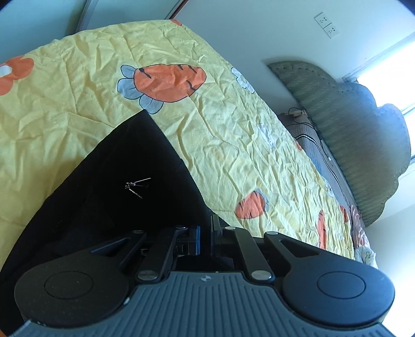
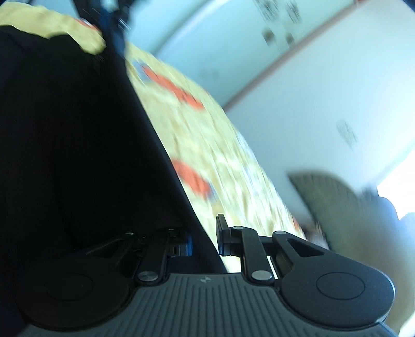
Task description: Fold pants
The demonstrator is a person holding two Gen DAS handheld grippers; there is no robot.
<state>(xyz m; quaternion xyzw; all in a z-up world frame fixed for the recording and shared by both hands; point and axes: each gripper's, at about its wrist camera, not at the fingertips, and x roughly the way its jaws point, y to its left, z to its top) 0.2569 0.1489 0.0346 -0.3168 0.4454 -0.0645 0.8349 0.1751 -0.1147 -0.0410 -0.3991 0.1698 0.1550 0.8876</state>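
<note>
The black pants [image 1: 109, 186] are lying on a bed covered by a wrinkled yellow quilt [image 1: 233, 145] printed with orange carrots. In the left wrist view the dark cloth is spreading from the lower left up to a pointed corner near the middle of the quilt, and a small silvery zipper pull [image 1: 136, 186] is glinting on it.

The left tool [image 1: 206, 237] is sitting at the pants' right edge with its two fingers drawn close together, clenched on the fabric edge running between them. Beyond the quilt, a green padded headboard [image 1: 350, 129] is leaning against the white wall, where a double wall socket [image 1: 326, 24] is showing, and a bright window is glowing at the far right.

The right wrist view is blurred. There the pants [image 2: 72, 134] are filling the left half, with a fold of quilt [image 2: 85, 41] lying over their top. The right tool [image 2: 205, 241] is straddling the pants' edge; its fingers are standing slightly apart with the cloth edge passing between them, and whether the pads are pressing on it I cannot tell.
</note>
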